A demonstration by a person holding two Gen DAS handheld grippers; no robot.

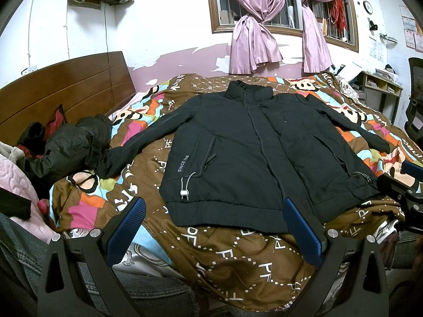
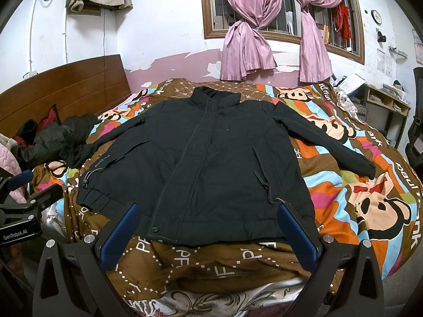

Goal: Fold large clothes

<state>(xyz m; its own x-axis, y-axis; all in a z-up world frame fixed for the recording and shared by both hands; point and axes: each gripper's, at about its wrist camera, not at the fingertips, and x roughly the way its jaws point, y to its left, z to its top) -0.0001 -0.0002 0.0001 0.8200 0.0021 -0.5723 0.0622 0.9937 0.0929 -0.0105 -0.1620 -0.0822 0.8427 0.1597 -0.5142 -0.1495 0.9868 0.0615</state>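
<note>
A black zip jacket (image 1: 253,153) (image 2: 206,174) lies flat and face up on the patterned quilt, collar toward the far wall, both sleeves spread out to the sides. Its hem faces me. My left gripper (image 1: 214,206) hangs open just short of the hem, nothing between its blue pads (image 1: 129,224). In the right wrist view my right gripper (image 2: 208,211) is open too, hovering over the hem's near edge with its pads (image 2: 296,235) apart. The left sleeve's cuff reaches a dark bundle of clothes. Each gripper shows at the edge of the other's view.
A brown cartoon-print quilt (image 1: 224,259) covers the bed. A heap of dark and red clothes (image 1: 60,145) and a pink blanket (image 1: 18,185) lie at the left by the wooden headboard (image 1: 66,87). A desk and office chair (image 1: 415,100) stand at the right. A person's jeans-clad leg shows low left.
</note>
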